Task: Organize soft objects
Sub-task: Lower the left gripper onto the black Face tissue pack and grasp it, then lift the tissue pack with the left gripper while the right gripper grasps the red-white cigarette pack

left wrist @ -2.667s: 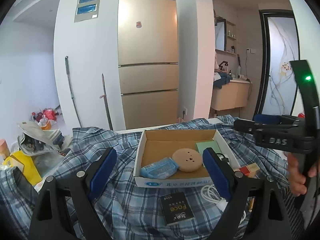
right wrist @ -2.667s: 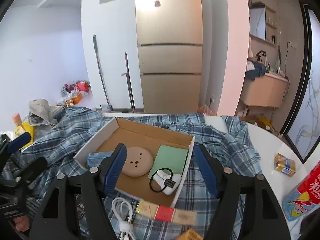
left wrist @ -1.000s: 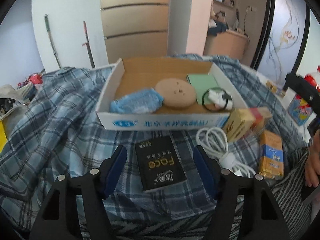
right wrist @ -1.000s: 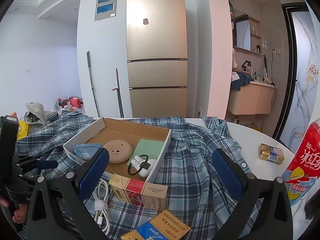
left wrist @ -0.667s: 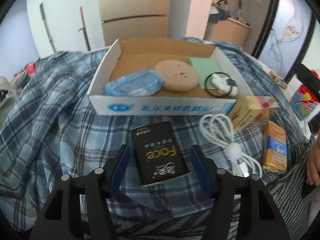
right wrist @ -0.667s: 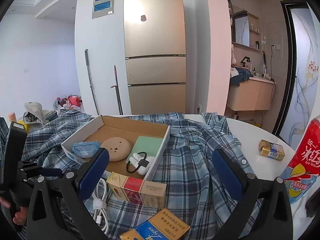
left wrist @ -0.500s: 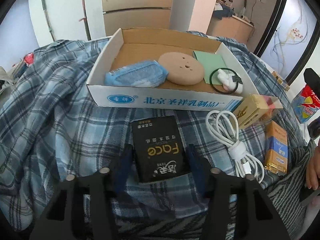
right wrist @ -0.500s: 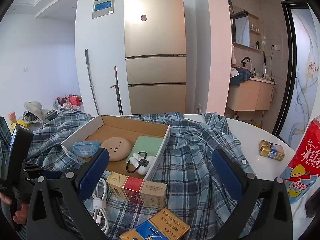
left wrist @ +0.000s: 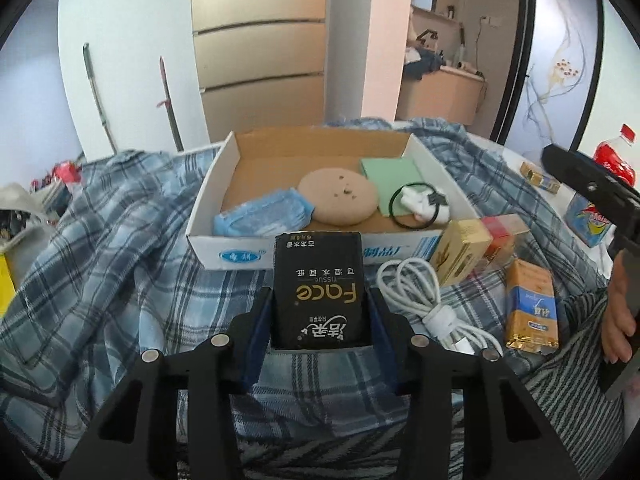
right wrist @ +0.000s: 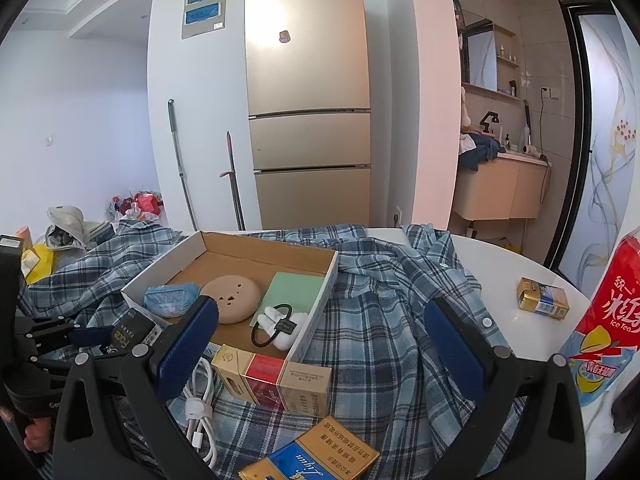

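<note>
**Left tongs closing on the tissue pack**

The left tongs (left wrist: 320,320) are closing, their blue pads pressing the black rectangular tissue pack (left wrist: 319,290), tilted up before the white cardboard box (left wrist: 240,258). The right tongs (right wrist: 320,332) gape wide, empty, above the blue plaid cloth (right wrist: 372,320).

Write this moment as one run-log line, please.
left claw: closing on black tissue pack | right claw: open, empty | cardboard box: pack not yet inside

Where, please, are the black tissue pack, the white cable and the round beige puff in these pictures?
black tissue pack (left wrist: 319,288), left wrist view, gold lettering on its face.
white cable (left wrist: 416,284), left wrist view, coiled loops.
round beige puff (left wrist: 338,196), left wrist view, top surface.
</note>
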Motion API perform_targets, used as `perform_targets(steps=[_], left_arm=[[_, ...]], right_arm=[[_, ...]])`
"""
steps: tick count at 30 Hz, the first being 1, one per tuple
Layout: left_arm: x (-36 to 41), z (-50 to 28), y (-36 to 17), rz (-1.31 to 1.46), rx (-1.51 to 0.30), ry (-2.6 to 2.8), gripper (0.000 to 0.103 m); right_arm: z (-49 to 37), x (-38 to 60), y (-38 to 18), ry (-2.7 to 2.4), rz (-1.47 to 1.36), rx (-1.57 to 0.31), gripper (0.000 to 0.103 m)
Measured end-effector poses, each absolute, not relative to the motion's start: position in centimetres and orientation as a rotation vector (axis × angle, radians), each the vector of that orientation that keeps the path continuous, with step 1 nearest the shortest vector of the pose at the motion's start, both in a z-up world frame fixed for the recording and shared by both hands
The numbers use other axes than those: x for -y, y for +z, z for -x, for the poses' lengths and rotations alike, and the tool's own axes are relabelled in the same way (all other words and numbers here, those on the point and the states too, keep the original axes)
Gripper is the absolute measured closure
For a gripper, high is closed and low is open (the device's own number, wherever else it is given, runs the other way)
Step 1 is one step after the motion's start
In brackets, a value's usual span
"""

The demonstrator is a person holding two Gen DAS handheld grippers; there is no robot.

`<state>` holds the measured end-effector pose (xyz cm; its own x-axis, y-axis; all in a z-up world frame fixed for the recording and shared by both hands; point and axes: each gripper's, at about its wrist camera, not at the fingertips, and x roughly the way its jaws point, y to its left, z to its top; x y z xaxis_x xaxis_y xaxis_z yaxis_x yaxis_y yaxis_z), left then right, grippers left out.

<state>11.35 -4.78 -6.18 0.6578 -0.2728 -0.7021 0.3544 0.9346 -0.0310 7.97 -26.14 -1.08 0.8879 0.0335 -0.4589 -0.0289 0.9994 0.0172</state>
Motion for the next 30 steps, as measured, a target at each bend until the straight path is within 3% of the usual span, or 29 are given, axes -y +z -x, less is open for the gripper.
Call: perform_targets(steps=[5,14,19,30], left_arm=[[5.0,-9.1,-4.3,-0.110,-0.616,-0.379,0.055],[5.6,-7.7,-3.5,-0.123,-0.535,-0.404,0.055],[5.3,-7.4,-3.2,-0.114,-0.518,-0.399,0.055],[5.9,-5.9,-2.5,-0.158,-0.447,-0.421,0.055]], right_arm=[[-8.4,26.2,-1.4,0.064,-0.023,-0.508,0.001],[-12.0,24.6,-4.5,0.210,-0.020,-0.728,0.001],[-11.9,25.1,-4.7,0.254,-0.057,-0.752,0.001],[-11.5,23.6,-5.5,0.326,0.036,-0.820,0.013]])
